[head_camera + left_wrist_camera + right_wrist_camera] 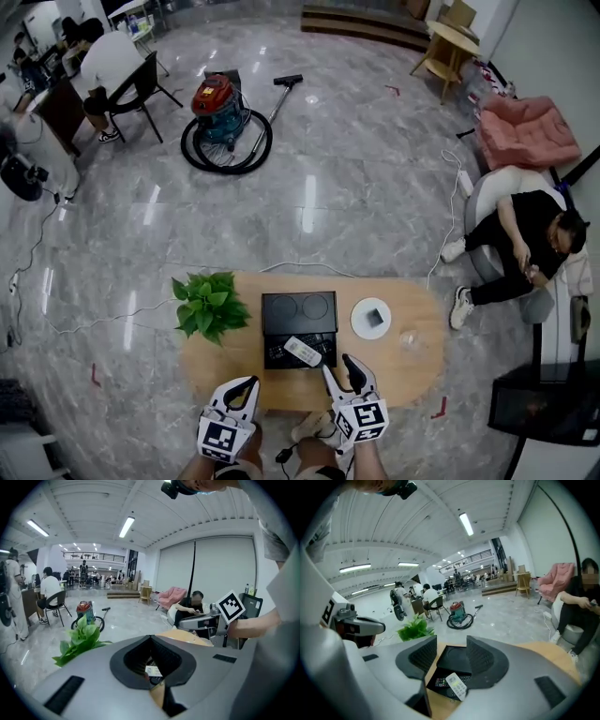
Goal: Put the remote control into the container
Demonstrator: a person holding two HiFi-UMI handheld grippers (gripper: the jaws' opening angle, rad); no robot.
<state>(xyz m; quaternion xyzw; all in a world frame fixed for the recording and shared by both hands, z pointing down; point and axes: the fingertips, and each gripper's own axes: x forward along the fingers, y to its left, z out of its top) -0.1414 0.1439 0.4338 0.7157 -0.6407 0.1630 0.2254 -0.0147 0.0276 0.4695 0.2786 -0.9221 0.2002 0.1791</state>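
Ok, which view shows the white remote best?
The right gripper view: the white remote is close and unobstructed. The head view shows it small from above; the left gripper view shows only a sliver.

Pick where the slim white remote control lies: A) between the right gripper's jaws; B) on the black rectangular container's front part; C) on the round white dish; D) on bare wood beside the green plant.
B: the slim white remote control lies on the black rectangular container's front half.

Green plant [208, 305] at left end of wooden table [412, 370], white round dish [371, 318], red vacuum cleaner [217, 106] beyond
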